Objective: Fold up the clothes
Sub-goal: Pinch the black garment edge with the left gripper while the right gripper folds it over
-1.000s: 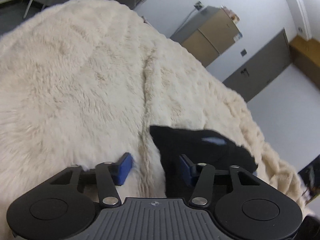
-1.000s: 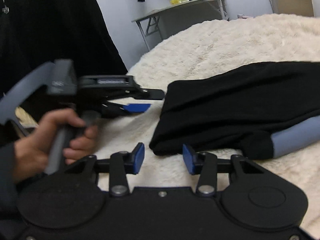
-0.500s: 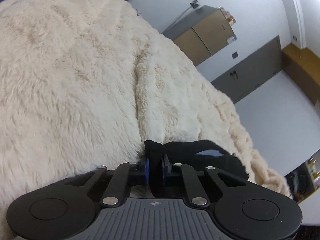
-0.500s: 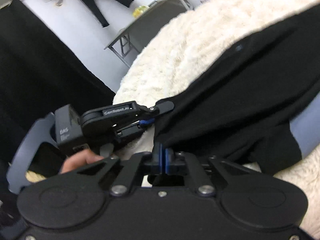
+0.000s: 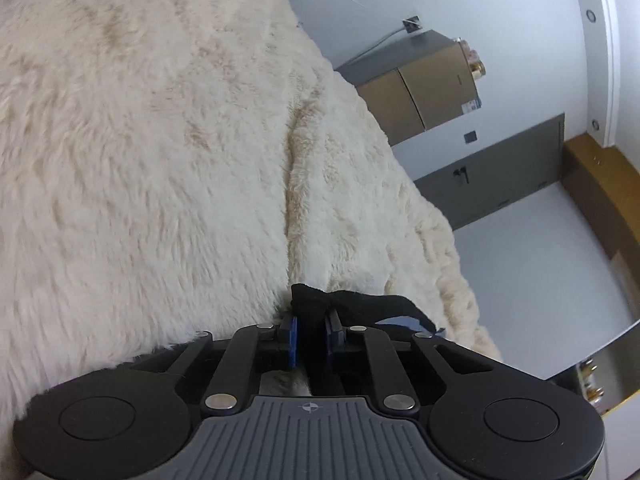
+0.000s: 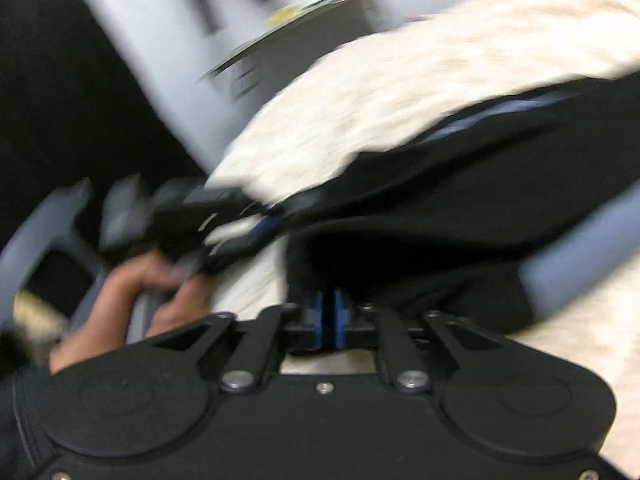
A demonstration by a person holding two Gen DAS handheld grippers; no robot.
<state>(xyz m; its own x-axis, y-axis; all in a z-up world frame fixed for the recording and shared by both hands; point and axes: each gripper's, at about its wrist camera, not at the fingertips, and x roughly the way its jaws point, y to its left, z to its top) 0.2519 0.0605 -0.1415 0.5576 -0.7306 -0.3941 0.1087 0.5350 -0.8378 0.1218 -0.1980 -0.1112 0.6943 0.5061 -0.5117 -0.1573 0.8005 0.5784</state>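
Note:
A black garment [image 6: 440, 220] with a blue-grey cuff [image 6: 580, 252] lies on a cream fluffy blanket [image 5: 160, 160]. My left gripper [image 5: 311, 332] has a bunched black corner of the garment [image 5: 360, 304] between its blue pads; the jaws are opening slightly while the pads still press the cloth. My right gripper [image 6: 328, 316] pinches the garment's near edge, its pads close together with cloth between them, and its jaws are opening too. The right wrist view is blurred. In it the left gripper [image 6: 256, 224] grips the garment's left corner, held by a hand [image 6: 132, 300].
The blanket [image 6: 440, 60] spreads far and to the left. Beyond it stand a brown cabinet [image 5: 420, 88] and a grey door [image 5: 500, 184] against a white wall. A grey table [image 6: 304, 28] stands at the back, and the person's dark clothing [image 6: 60, 80] fills the left.
Both grippers stood open beside the garment a second ago; both have since closed on its edge. The right view has rolled and blurred, and the garment's edge has lifted off the blanket.

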